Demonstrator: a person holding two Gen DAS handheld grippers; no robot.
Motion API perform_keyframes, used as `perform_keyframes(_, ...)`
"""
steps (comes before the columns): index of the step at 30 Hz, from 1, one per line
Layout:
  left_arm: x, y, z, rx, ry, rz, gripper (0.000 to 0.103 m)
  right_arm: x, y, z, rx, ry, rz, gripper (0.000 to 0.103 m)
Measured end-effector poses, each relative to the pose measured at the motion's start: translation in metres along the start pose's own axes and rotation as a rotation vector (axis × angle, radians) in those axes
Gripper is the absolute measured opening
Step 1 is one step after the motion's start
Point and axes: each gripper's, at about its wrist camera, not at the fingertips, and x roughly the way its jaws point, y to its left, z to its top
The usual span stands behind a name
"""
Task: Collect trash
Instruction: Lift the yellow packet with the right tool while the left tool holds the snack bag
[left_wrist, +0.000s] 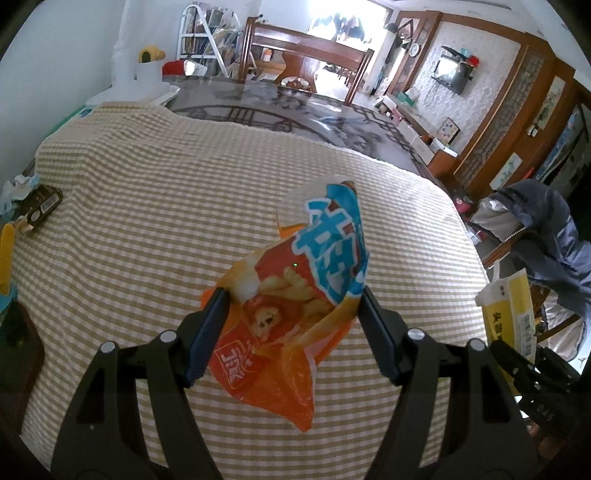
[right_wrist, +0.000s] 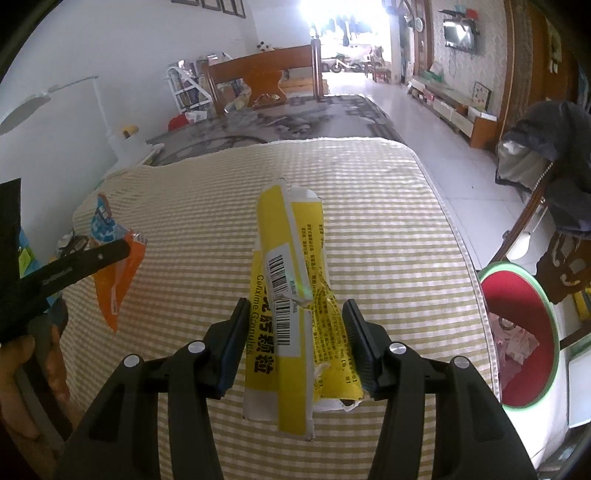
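Note:
My left gripper (left_wrist: 291, 299) is shut on an orange and blue snack bag (left_wrist: 295, 295) and holds it above the checked tablecloth (left_wrist: 147, 206). My right gripper (right_wrist: 295, 310) is shut on a crushed yellow and white medicine box (right_wrist: 291, 295), also held above the cloth. The snack bag (right_wrist: 114, 266) and the left gripper's finger (right_wrist: 74, 267) show at the left of the right wrist view. The yellow box (left_wrist: 513, 314) shows at the right edge of the left wrist view.
A red bin with a green rim (right_wrist: 517, 339) stands on the floor to the right of the table. A chair with a dark jacket (right_wrist: 554, 173) is beyond it. A dark box (left_wrist: 40, 208) and crumpled tissue (left_wrist: 16, 188) lie at the table's left edge.

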Motion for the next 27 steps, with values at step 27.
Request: perform_keyframes(27, -0.008, -0.014, -0.004, 0.076, -0.036, -0.013, 0.067, -0.013, -0.022, -0.002, 0.078, -0.036, 0.005, 0.051)
